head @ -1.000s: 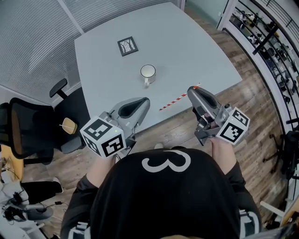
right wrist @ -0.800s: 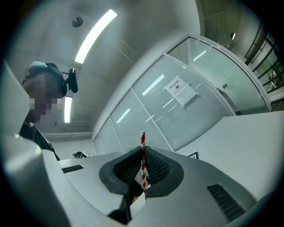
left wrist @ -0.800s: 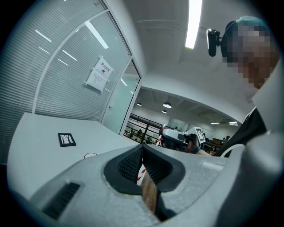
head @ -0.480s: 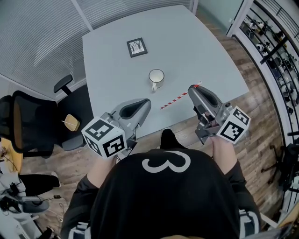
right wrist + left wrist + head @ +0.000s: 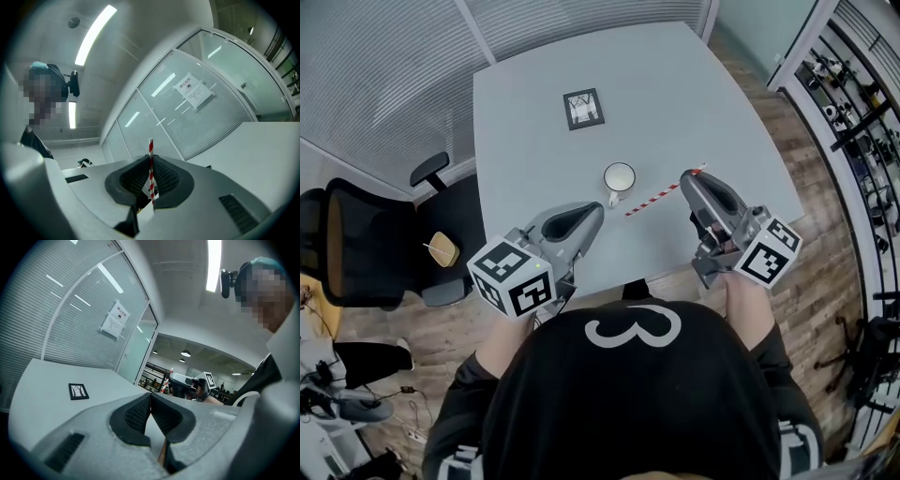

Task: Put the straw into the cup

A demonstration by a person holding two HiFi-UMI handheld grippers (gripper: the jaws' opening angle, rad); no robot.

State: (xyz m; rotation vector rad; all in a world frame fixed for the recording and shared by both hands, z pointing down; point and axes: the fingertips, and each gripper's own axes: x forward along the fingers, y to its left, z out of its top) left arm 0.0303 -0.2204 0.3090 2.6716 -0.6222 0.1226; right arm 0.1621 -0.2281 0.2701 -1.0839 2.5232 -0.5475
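Right gripper view shows the right gripper [image 5: 150,174] with its jaws pinched on the straw [image 5: 151,152]. The left gripper [image 5: 150,404] has its jaws together, empty. Farther out, the cup [image 5: 619,176] stands upright on the tabletop [image 5: 694,103]. The straw's free end should tip down over the cup's mouth, then lower steadily.

The person is wearing a black top [image 5: 633,403] with a big white 3 on it and white marks on the sleeves [image 5: 461,459]. The left gripper [image 5: 592,210] and the right gripper [image 5: 686,178] are looking smooth, grey and rounded. Each is carrying a white cube [image 5: 511,278] with black square marks. Black bumpy pads [image 5: 136,413] are lining the jaws.
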